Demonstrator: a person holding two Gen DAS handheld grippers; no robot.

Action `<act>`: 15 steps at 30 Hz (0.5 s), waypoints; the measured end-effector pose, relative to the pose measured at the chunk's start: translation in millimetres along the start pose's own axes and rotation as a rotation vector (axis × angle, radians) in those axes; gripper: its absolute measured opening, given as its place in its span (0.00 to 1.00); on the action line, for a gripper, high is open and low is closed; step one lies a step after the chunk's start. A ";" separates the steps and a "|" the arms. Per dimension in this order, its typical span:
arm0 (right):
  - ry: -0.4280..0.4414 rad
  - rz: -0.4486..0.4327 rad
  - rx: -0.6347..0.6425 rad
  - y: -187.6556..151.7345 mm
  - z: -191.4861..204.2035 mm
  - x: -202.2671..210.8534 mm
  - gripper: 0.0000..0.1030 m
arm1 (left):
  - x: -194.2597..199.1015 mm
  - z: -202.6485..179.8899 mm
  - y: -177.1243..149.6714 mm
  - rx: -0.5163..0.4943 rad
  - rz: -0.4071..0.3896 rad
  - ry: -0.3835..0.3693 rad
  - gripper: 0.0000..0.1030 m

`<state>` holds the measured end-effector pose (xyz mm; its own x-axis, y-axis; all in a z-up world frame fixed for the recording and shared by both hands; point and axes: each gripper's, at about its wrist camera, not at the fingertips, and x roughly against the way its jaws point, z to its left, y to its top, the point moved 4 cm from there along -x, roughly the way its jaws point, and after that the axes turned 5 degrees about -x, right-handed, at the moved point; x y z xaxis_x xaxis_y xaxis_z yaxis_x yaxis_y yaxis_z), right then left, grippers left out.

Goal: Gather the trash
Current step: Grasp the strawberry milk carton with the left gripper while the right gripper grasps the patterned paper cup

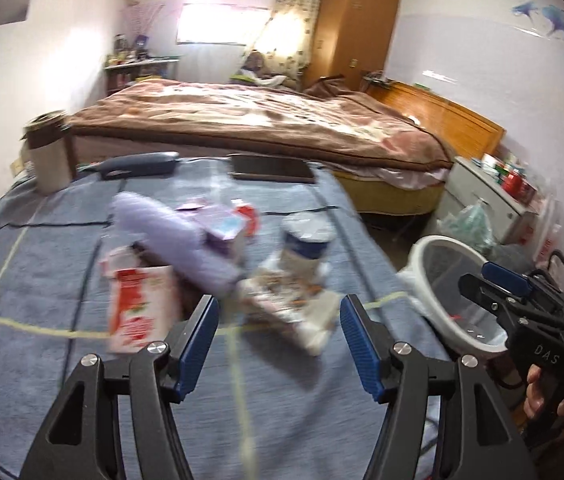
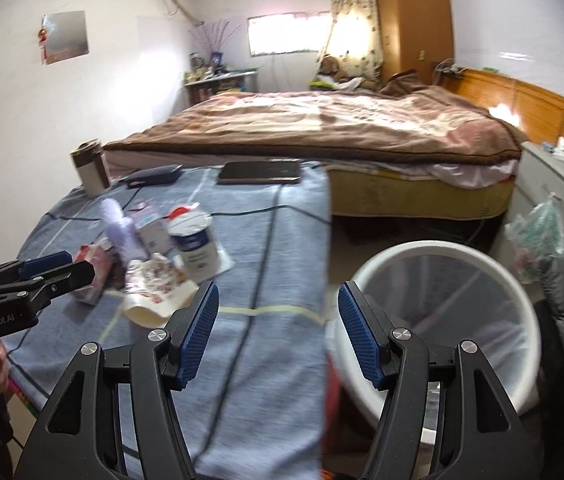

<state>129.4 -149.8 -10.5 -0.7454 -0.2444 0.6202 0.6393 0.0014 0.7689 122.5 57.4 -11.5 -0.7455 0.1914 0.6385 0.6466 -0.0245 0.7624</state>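
A heap of trash lies on the blue cloth table (image 1: 42,280): a red-and-white carton (image 1: 138,312), a lilac roll (image 1: 178,240), a small purple carton (image 1: 226,232), a white cup with a peeled lid (image 1: 305,244) and a crumpled wrapper (image 1: 293,304). My left gripper (image 1: 278,304) hangs open just short of the wrapper, nothing between its pads. My right gripper (image 2: 278,292) is open and empty over the table's right edge, beside the white mesh bin (image 2: 441,246). From the right wrist, the left gripper (image 2: 78,266) is by the carton (image 2: 94,268), with the cup (image 2: 196,244) and wrapper (image 2: 158,284) nearby.
A tumbler (image 1: 48,152), a dark case (image 1: 138,164) and a flat dark tablet (image 1: 274,168) sit at the table's far edge. Beyond is a bed with a brown blanket (image 1: 262,120). A plastic bag (image 2: 537,228) hangs on a white cabinet past the bin (image 1: 421,248).
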 end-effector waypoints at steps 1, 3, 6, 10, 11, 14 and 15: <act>0.014 0.004 0.010 -0.5 6.2 -1.9 0.62 | 0.9 7.4 -2.6 0.005 0.001 0.010 0.64; 0.047 0.021 0.043 -2.1 20.5 -9.9 0.62 | 0.6 24.6 -7.9 0.027 0.012 0.037 0.64; 0.073 0.053 0.074 -5.3 37.3 -22.2 0.62 | 0.8 46.5 -15.4 0.066 0.022 0.055 0.65; 0.106 0.082 0.069 -7.9 54.0 -36.4 0.62 | 0.7 68.1 -24.1 0.085 0.035 0.084 0.66; 0.125 0.091 0.066 -8.9 58.2 -39.1 0.62 | -0.3 73.1 -25.2 0.095 0.041 0.084 0.66; 0.159 0.116 0.071 -12.2 69.7 -46.6 0.62 | -5.3 83.4 -28.6 0.112 0.058 0.090 0.67; 0.160 0.121 0.080 -13.3 73.3 -48.9 0.62 | -7.3 85.7 -30.0 0.115 0.064 0.089 0.67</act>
<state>143.5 -66.8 -39.6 -0.6204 -0.3886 0.6813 0.7006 0.1159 0.7041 122.3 140.8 -48.1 -0.7104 0.1047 0.6960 0.7036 0.0801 0.7061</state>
